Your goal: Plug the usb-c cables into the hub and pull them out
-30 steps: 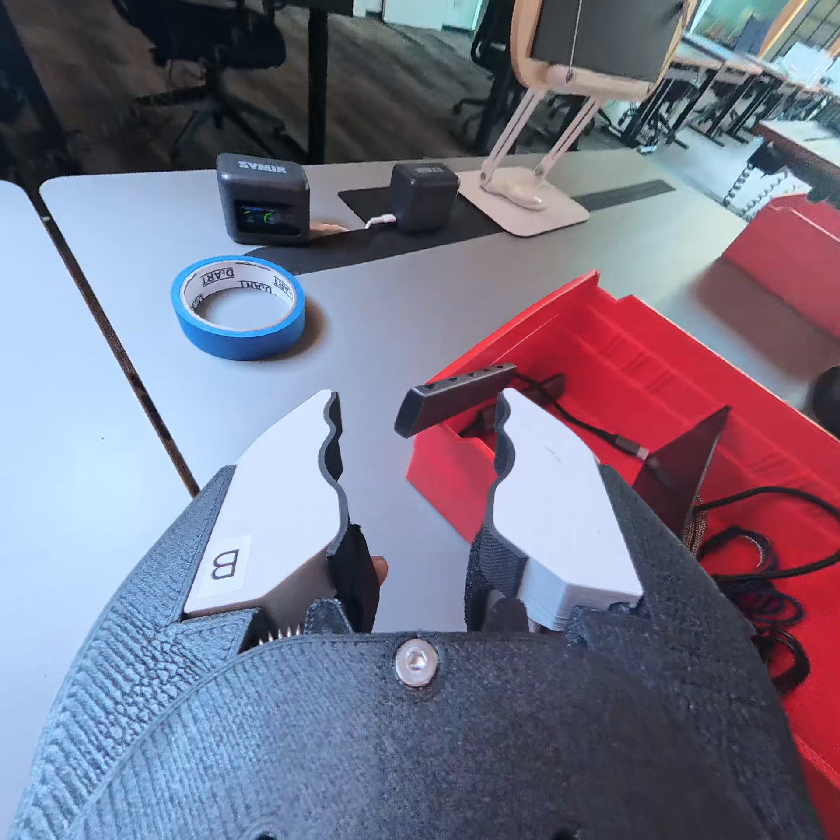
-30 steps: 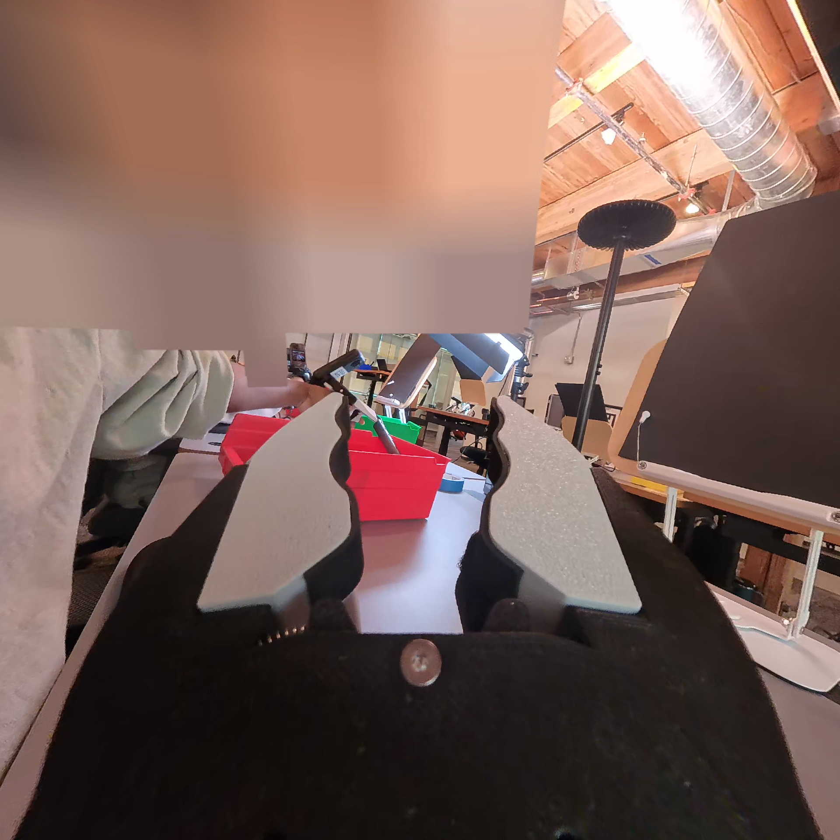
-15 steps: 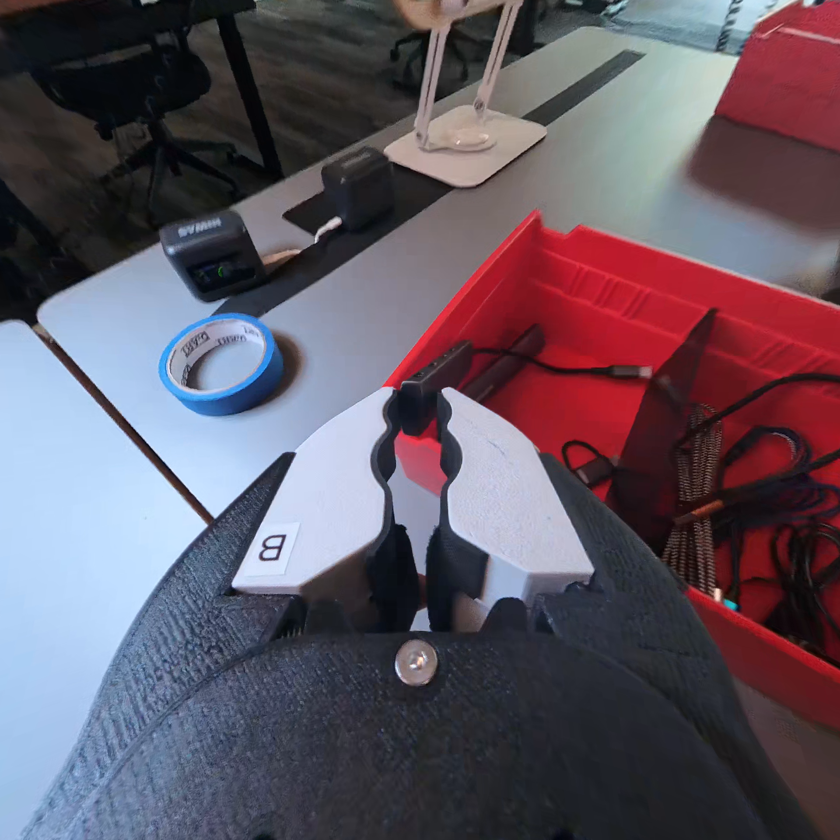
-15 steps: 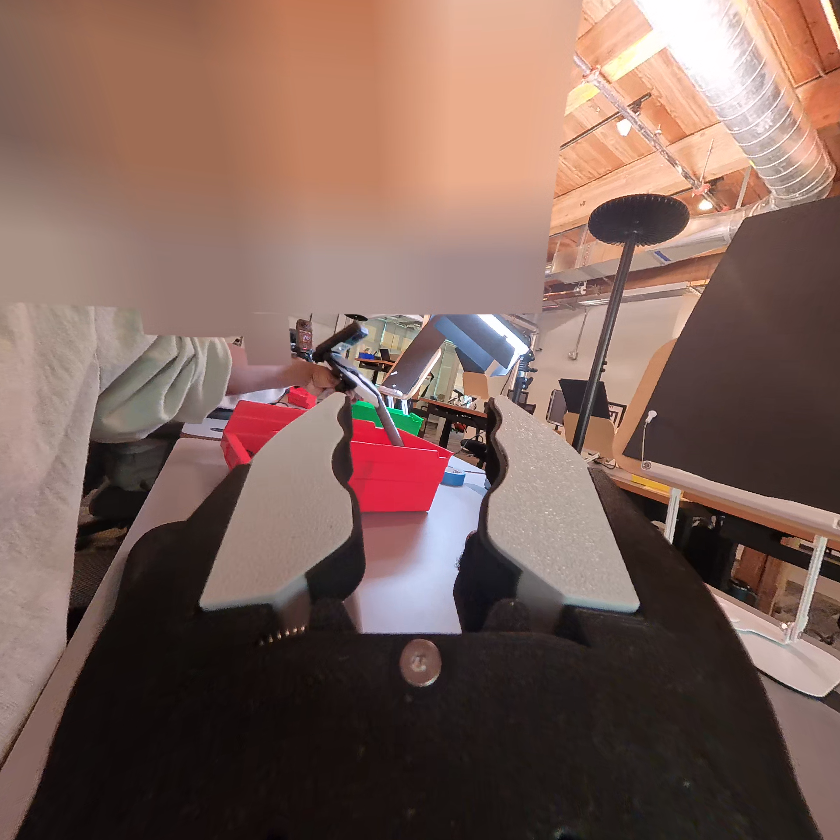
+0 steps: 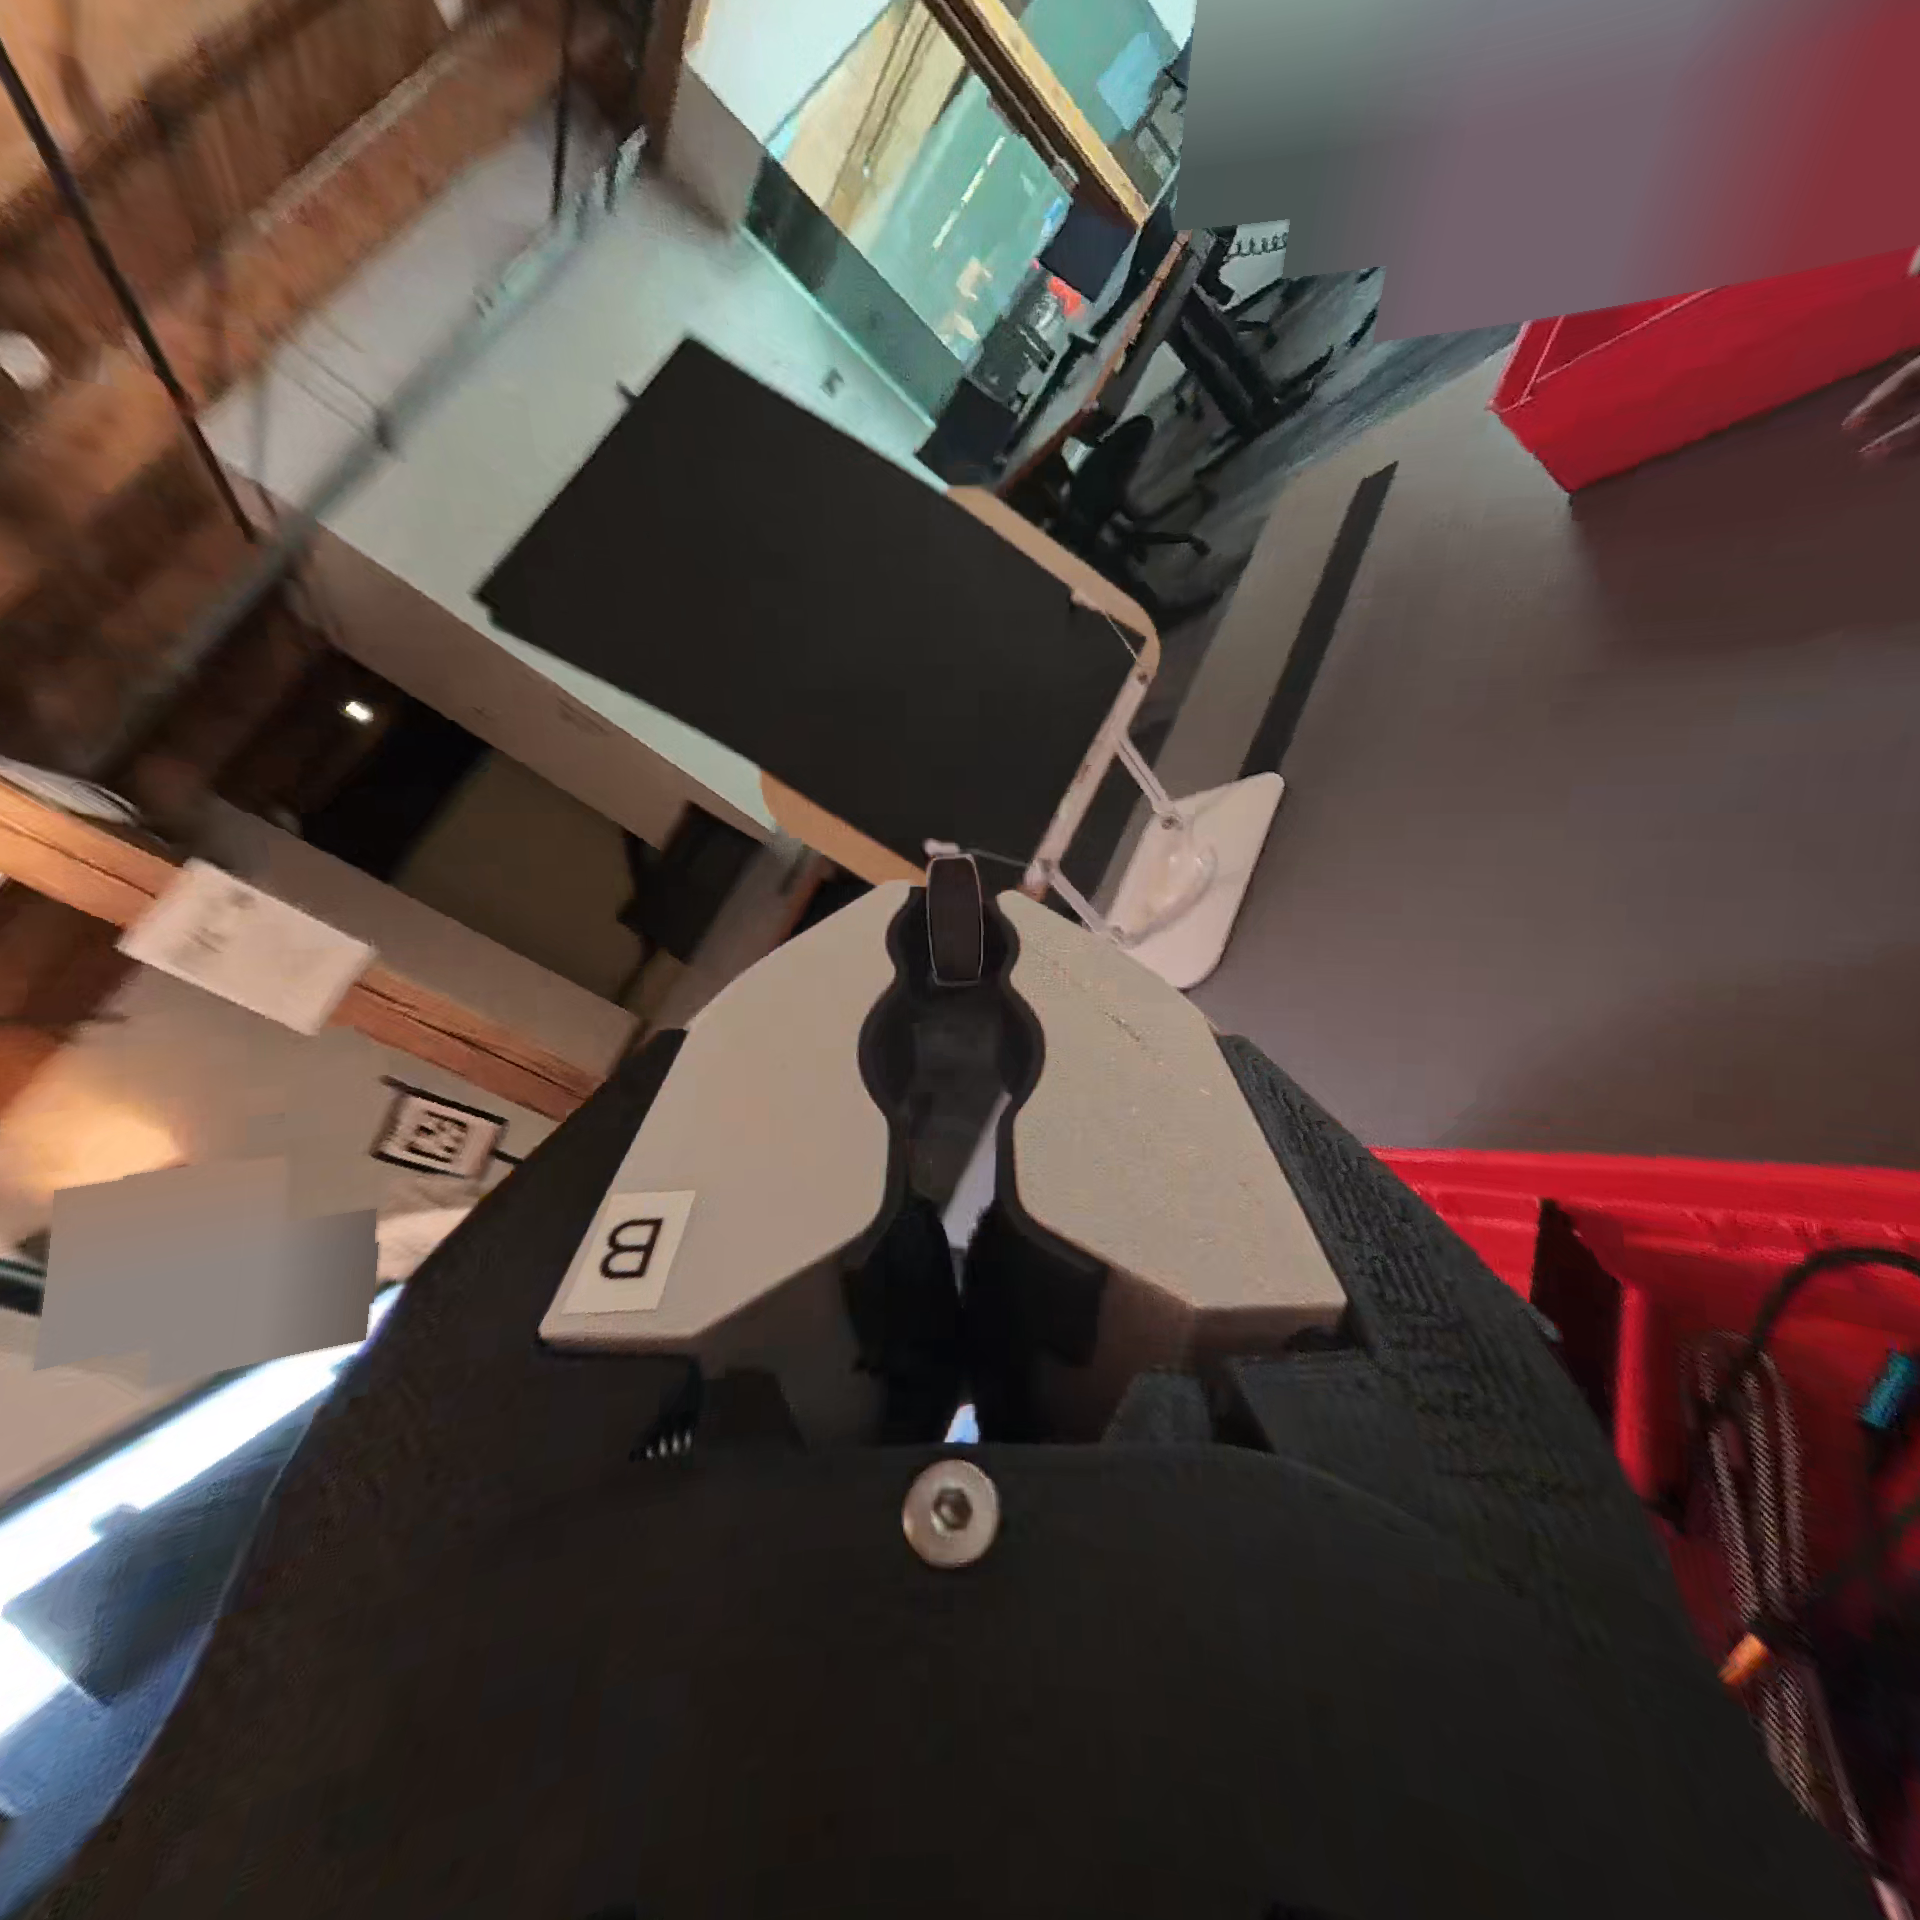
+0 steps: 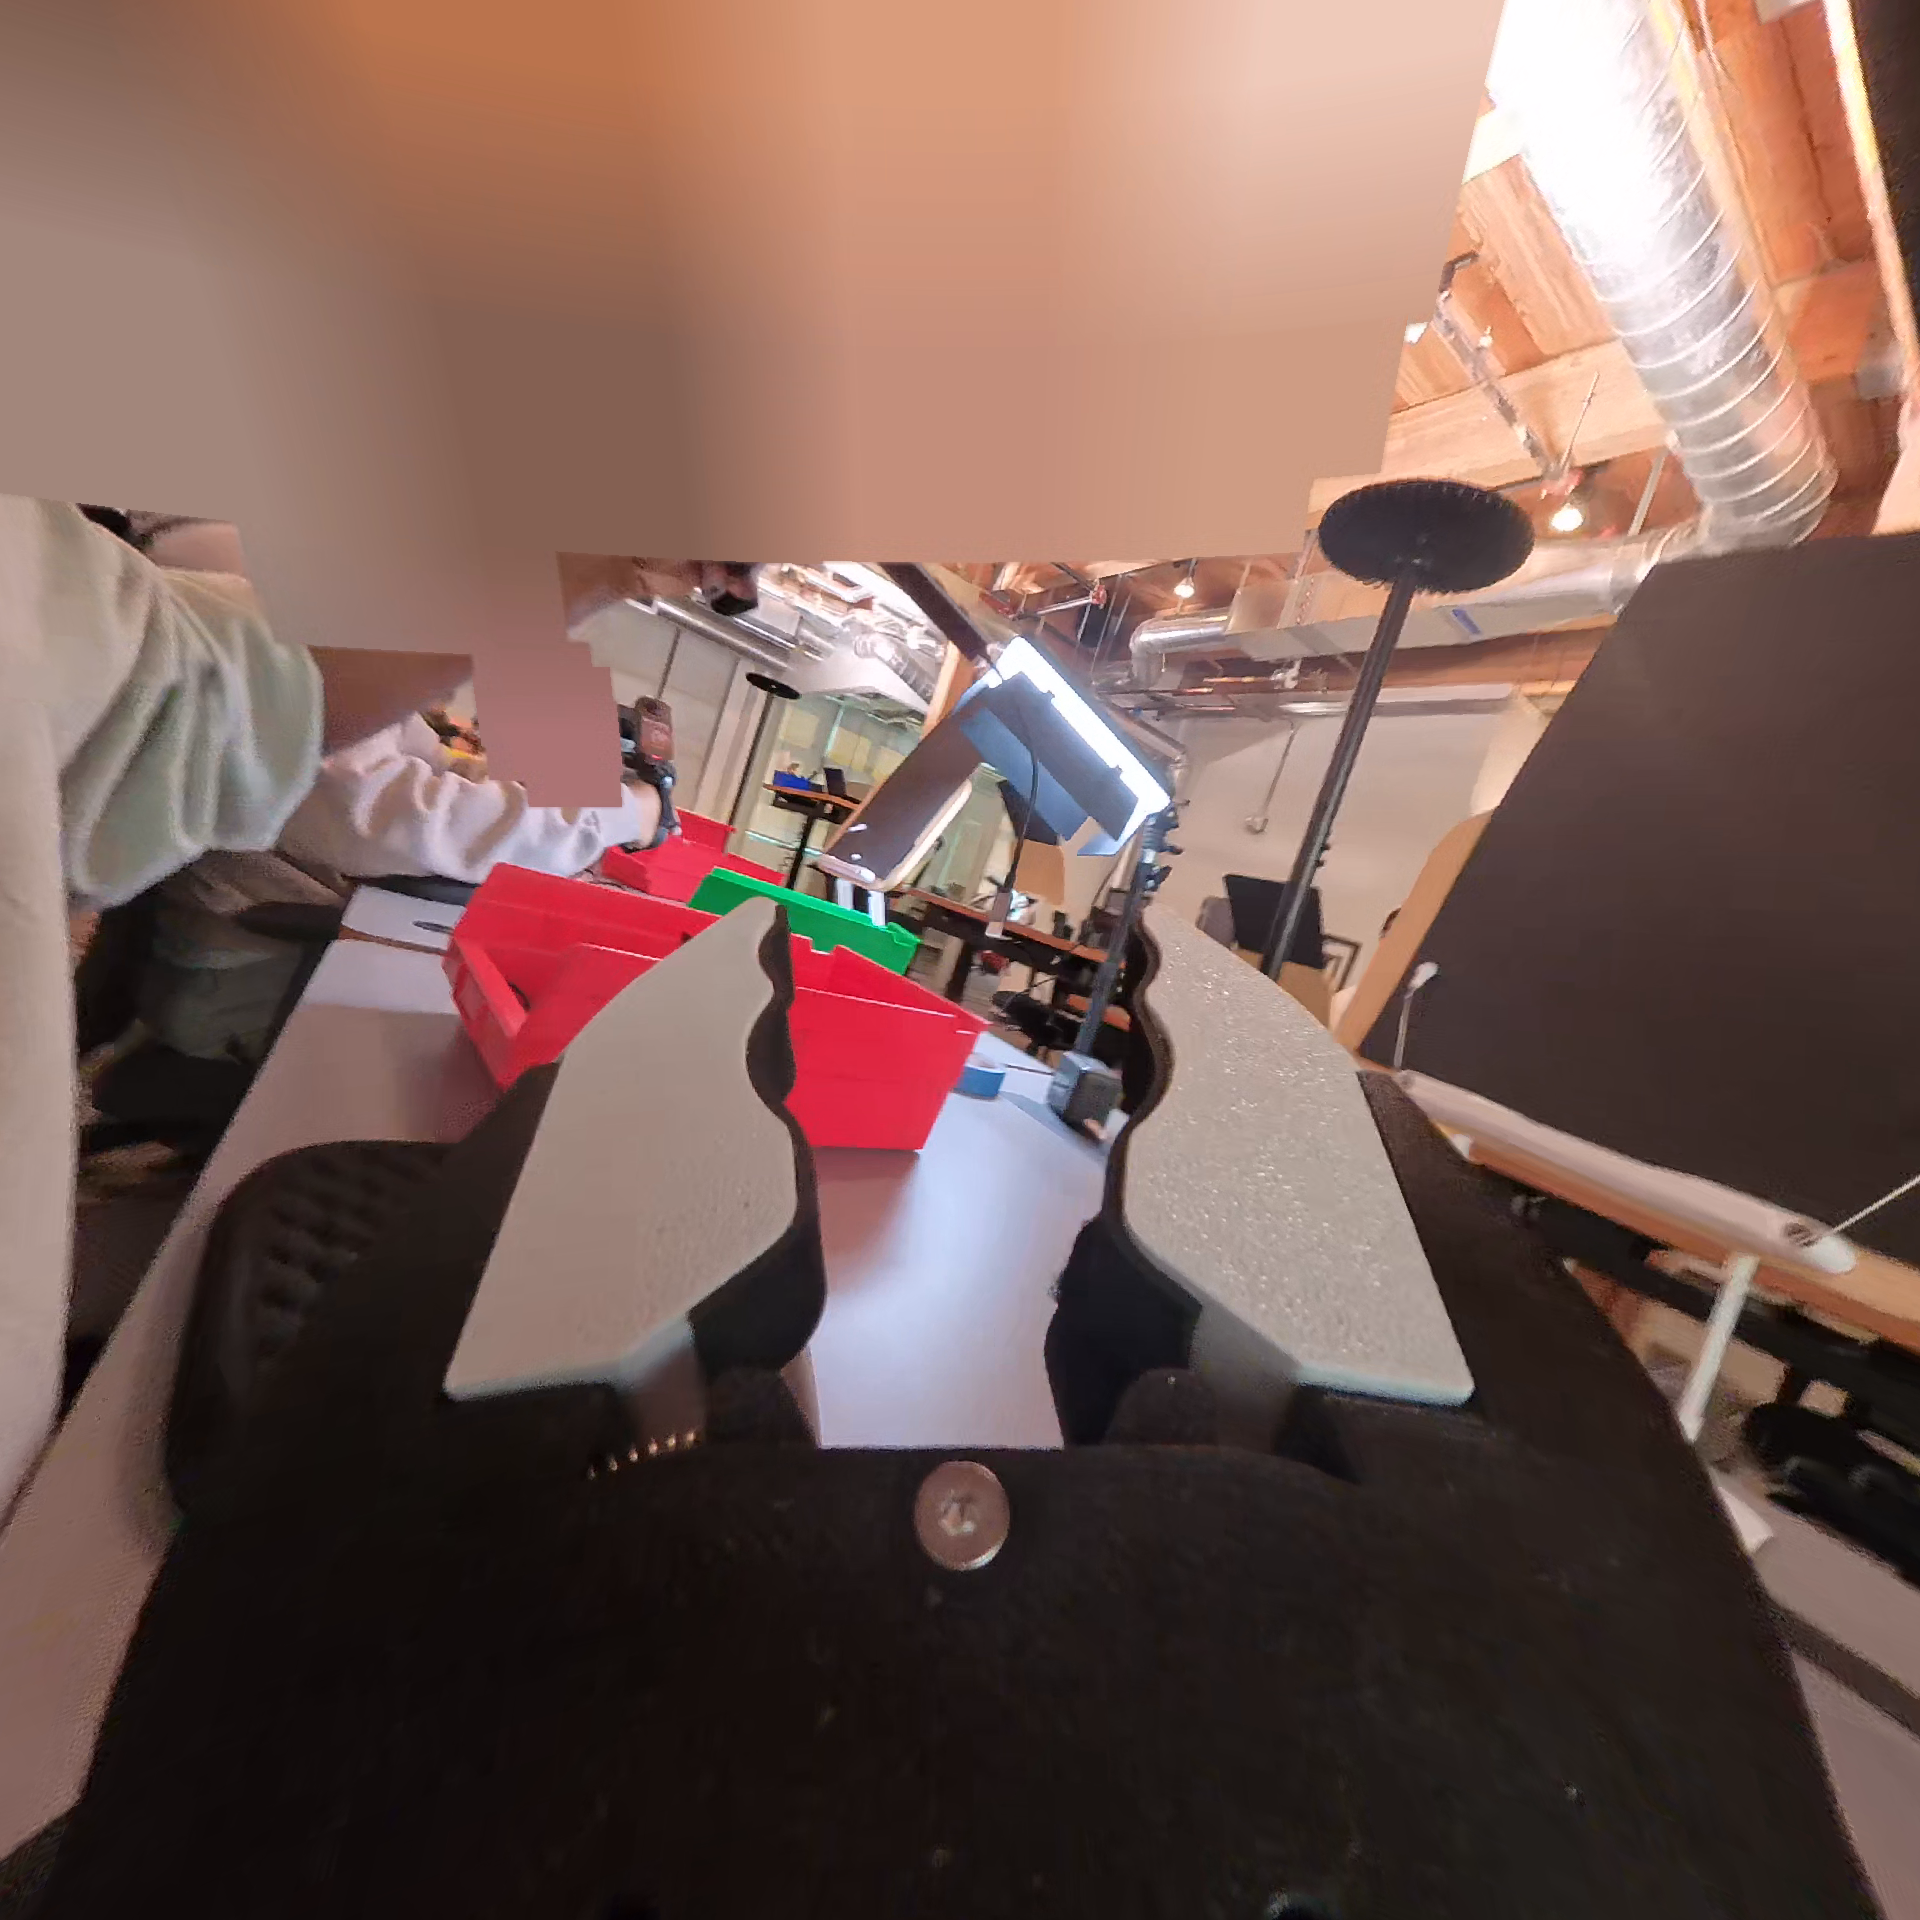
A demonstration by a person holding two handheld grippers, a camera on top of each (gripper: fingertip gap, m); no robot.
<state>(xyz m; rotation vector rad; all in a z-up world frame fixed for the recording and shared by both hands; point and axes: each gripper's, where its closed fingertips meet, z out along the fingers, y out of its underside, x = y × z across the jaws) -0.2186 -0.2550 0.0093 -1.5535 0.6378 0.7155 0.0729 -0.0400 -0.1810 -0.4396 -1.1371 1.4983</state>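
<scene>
L gripper [image 5: 954,935] clenched on hub [image 5: 954,928], end-on at fingertips, lifted w/ bare grey table [image 5: 1558,831] ahead; red bin [image 5: 1455,1179] rim just to its right, cables [image 5: 1745,1455] coiled inside. R gripper [image 6: 956,966] released, nothing btwn fingers, free tabletop ahead up to red bin edge [image 6: 883,1101], left-fwd.
</scene>
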